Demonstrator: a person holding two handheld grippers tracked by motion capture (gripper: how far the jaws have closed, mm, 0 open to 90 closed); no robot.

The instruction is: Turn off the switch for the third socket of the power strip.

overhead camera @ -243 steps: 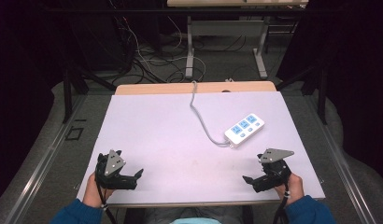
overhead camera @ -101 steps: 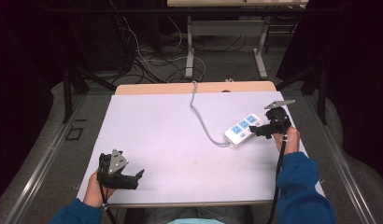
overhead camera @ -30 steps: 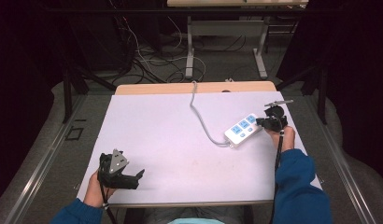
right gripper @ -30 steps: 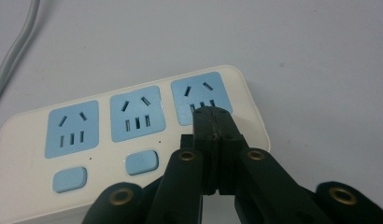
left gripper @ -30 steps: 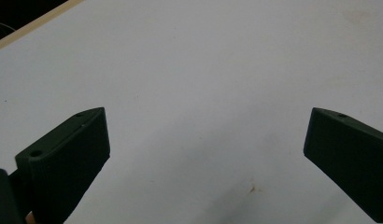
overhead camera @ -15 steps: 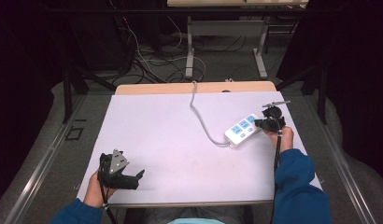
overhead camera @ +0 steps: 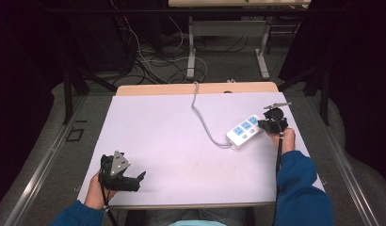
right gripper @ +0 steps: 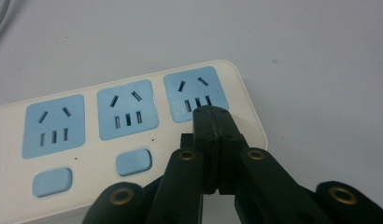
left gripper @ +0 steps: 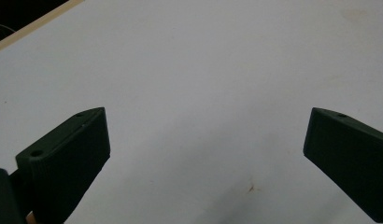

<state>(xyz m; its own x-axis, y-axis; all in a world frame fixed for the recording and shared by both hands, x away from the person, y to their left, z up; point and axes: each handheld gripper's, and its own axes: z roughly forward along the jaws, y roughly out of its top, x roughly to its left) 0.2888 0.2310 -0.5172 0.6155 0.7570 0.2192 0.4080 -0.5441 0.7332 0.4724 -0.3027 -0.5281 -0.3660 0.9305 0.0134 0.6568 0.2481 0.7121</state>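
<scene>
The right gripper, jaws clenched together, presses on the power strip, probably over a hidden button.

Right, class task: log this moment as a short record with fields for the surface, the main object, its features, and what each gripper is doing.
surface: white table
main object: white power strip, lying flat near the table's right edge
features: three blue sockets, blue buttons below them, grey cord trailing toward the far edge
right gripper: jaws shut, tips over the end of the strip where the third button would sit
left gripper: jaws open, nothing between them, near the front left corner
</scene>
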